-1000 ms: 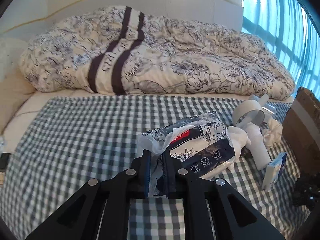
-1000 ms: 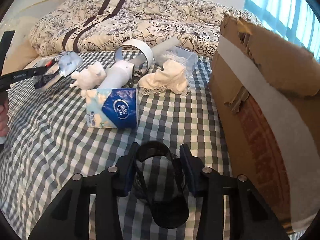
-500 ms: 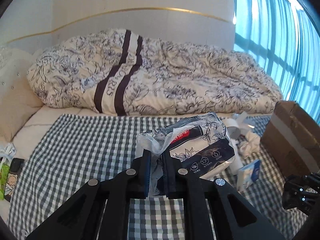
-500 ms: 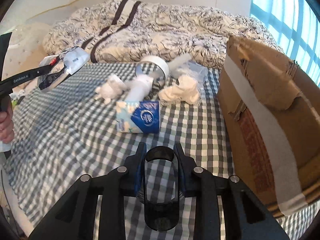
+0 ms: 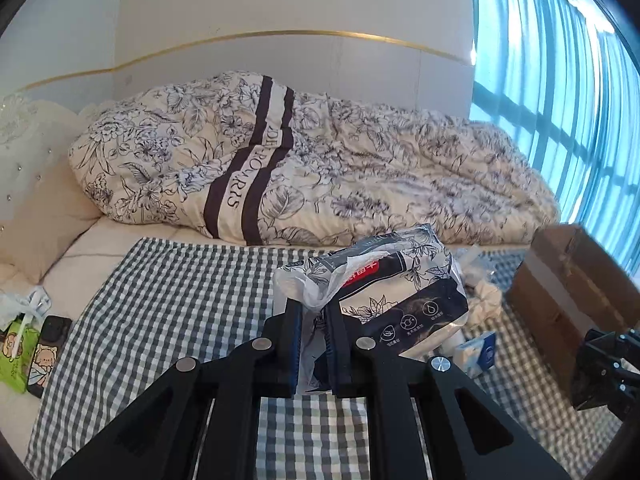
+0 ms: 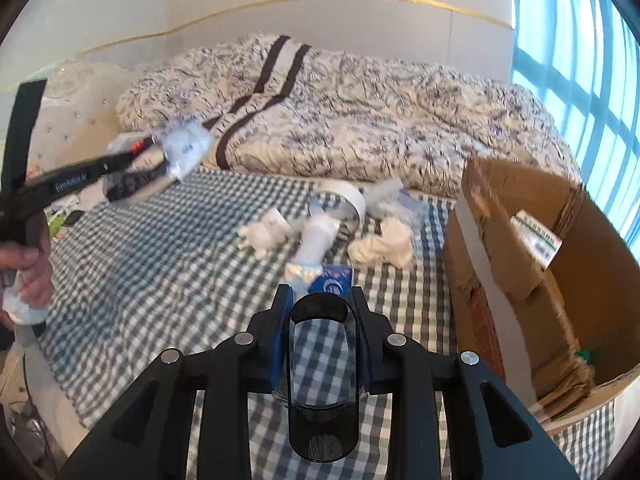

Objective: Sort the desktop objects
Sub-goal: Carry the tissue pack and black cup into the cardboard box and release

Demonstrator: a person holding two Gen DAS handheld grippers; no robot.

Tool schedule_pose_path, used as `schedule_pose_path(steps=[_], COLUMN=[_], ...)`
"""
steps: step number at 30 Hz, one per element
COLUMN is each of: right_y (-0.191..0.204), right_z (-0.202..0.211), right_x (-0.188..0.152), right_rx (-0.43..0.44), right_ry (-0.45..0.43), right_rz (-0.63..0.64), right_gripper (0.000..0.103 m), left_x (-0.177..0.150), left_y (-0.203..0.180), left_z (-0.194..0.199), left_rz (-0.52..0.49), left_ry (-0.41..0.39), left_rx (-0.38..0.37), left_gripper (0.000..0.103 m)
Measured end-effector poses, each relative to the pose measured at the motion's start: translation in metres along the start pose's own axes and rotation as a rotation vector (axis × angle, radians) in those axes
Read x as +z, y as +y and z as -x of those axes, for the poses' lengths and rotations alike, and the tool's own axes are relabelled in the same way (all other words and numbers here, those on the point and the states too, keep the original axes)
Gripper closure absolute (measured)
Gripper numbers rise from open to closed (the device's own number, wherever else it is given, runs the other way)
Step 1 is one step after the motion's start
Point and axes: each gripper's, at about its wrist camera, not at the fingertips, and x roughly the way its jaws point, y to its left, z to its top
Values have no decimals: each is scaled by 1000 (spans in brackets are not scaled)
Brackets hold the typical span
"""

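between left claw (image 5: pixel 313 340) pads, tissue pack (image 5: pixel 400 292)

I see 2 hand-held grippers: my left hand-held gripper (image 5: pixel 313 344) and my right hand-held gripper (image 6: pixel 320 344). There are 2 tissue packs: 1 big flowery pack (image 5: pixel 400 292) and 1 small blue pack (image 6: pixel 332 282). There is 1 cardboard box (image 6: pixel 500 280), 1 tape roll (image 6: pixel 344 200) and 1 dark clear case (image 6: pixel 322 376).

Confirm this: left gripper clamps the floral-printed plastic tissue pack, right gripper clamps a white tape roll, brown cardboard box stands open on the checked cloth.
Wrong on one point. The right gripper clamps a dark translucent plastic ring, not the white tape roll, which lies on the cloth; the right wrist view shows it.
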Motion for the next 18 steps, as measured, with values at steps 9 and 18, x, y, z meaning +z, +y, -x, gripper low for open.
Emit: schedule_pose_path(steps=[9, 18], right_y=[10, 8], right_z=[46, 73], right_x=[34, 52], right_rx=[26, -1], right_ry=[-113, -161], right_rz=[-26, -27], right_gripper=[75, 75], left_x=[34, 52], left_y=[-3, -20], left_z=[54, 84], left_rz=[2, -21], left_ry=[-114, -159], left_rx=[-26, -80], left_gripper=[93, 93])
